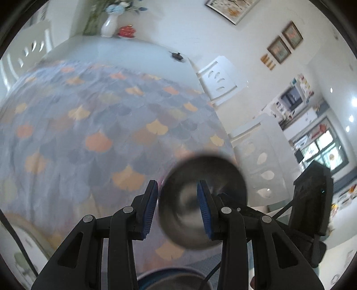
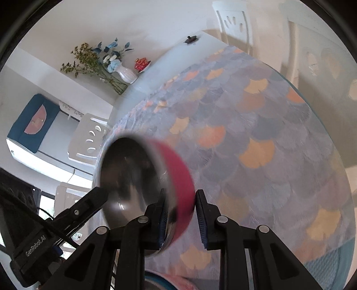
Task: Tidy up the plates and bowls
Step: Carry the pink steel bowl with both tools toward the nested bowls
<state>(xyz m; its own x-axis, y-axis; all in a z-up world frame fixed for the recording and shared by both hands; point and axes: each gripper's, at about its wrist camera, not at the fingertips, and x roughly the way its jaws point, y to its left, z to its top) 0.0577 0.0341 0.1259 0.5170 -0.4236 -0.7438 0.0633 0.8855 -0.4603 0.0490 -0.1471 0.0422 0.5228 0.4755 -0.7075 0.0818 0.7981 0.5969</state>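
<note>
Bowl: one steel bowl with a red outer wall (image 2: pixel 142 189), held up over the bench (image 2: pixel 279 156), tilted, hollow turned toward the left gripper; its wall sits between both grippers' fingers.
Left gripper (image 1: pixel 177 207): fingers clamped on the bowl wall (image 1: pixel 187 200), one blue pad (image 1: pixel 150 209) outside, the other inside the hollow.
Right gripper (image 2: pixel 181 219): fingers closed on the bowl rim, one pad inside against steel, the other at the red side; whether the outer pad fully presses I cannot tell through the blur.
Left wrist view only: two framed pictures (image 1: pixel 285 42) on the wall plus part of a larger frame (image 1: pixel 232 9); kitchen area with window (image 1: pixel 328 149); the right gripper's black body at the right edge; a pale rim (image 1: pixel 24 225) at lower left, too blurred to name.
Right wrist view only: the red colour of the bowl's outside; blue panel (image 2: pixel 33 122) on a white appliance; the left gripper's black body with white lettering, lower left.
Both views: one white vase of flowers (image 2: pixel 126 73), one red item (image 2: pixel 141 63) beside it, one small dark object (image 2: pixel 189 40) at the far bench edge, white chairs (image 2: pixel 234 22) around.
Bench cover: cloth with fan shapes in orange, yellow and grey-blue.
Bottom edge: blue-rimmed round dish (image 1: pixel 171 278), partly cut off.
</note>
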